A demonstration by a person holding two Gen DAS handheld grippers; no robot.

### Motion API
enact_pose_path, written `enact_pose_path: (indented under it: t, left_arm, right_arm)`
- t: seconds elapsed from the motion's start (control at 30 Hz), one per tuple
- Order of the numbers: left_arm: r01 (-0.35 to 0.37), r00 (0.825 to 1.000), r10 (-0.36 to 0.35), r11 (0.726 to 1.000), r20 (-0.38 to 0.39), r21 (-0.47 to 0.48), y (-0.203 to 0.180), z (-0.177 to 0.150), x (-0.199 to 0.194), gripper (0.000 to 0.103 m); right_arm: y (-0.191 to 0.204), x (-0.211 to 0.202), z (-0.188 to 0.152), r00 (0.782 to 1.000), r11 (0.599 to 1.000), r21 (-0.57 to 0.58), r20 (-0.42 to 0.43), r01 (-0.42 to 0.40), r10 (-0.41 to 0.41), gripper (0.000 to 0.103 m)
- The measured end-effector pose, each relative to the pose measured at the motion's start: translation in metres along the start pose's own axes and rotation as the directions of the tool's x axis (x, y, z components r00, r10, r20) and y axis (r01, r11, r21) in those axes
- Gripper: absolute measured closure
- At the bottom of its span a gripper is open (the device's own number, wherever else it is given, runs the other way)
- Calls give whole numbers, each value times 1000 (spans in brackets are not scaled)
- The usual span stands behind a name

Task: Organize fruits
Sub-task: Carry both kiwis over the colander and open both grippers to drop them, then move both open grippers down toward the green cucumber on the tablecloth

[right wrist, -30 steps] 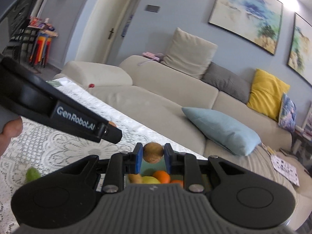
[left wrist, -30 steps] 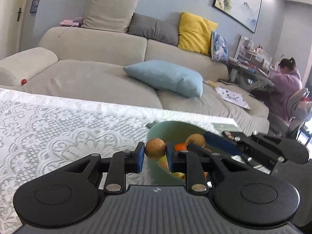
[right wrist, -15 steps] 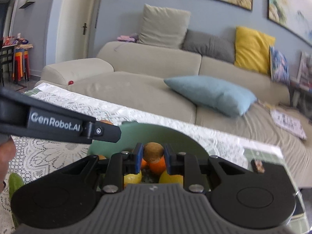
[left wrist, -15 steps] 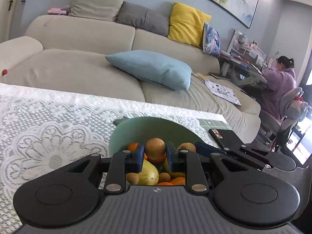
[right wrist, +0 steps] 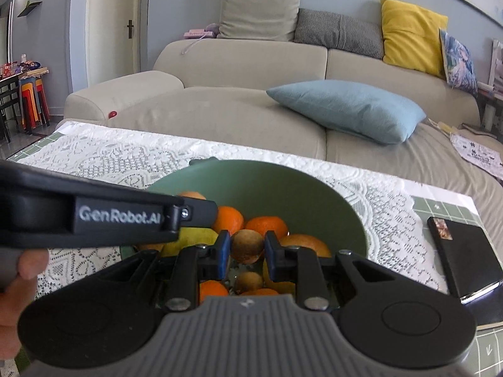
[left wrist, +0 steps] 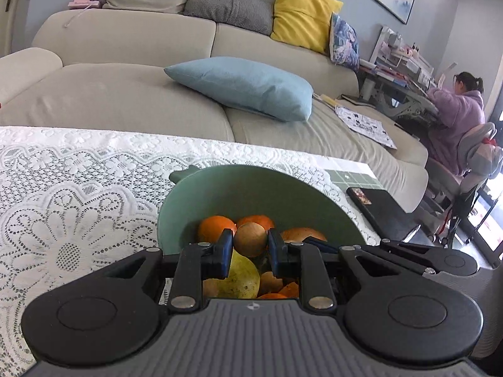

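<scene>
A green bowl (left wrist: pixel 251 188) stands on the lace-covered table and holds oranges (left wrist: pixel 216 228), a yellow-green fruit (left wrist: pixel 243 275) and small brown fruits. My left gripper (left wrist: pixel 250 245) is shut on a small brown round fruit (left wrist: pixel 250 239) just above the fruit in the bowl. My right gripper (right wrist: pixel 246 246) is shut on another small brown round fruit (right wrist: pixel 247 245), also over the bowl (right wrist: pixel 283 182), above oranges (right wrist: pixel 266 225). The left gripper's body (right wrist: pixel 94 216) crosses the left of the right wrist view.
A black phone-like slab (right wrist: pixel 462 260) lies on the table right of the bowl, also in the left wrist view (left wrist: pixel 377 210). Beyond the table's far edge is a beige sofa (left wrist: pixel 125 94) with a blue cushion (left wrist: pixel 245 86). A person (left wrist: pixel 456 116) sits at far right.
Both grippers, each still holding its brown fruit, have moved forward and down over the bowl. The bowl's inside and its fruit now fill more of both views.
</scene>
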State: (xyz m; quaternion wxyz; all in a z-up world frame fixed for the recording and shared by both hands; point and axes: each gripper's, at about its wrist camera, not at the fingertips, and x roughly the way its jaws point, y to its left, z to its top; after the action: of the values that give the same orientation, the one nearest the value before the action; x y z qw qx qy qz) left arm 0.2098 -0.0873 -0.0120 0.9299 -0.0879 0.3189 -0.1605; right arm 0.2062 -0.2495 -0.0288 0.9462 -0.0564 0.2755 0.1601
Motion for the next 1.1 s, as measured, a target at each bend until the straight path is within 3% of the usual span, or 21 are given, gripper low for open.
enact_pose_path:
  t: [0.63,0.83,0.9,1.1]
  left_arm:
    - [-8,1000,8,1000,-21,-3,4,-1,18,77]
    - [-4,1000,4,1000,-16,-16,6,-1,16,66]
    - [-7,1000,7,1000,-15,-18,5,-1,17,57]
    - [1,1000,-1,1000,9,-25,5,0,10,48]
  right_arm:
    - [-5,19,-3,998,999,33,-61,-4,6,83]
    - [-4,19,-4,998,1000,30,-62,-4,5,81]
    - [-3,19,-4,998,1000,29,-62,-1,3,76]
    - [-1,13,-3,999,1000,16,-47,8,-7,65]
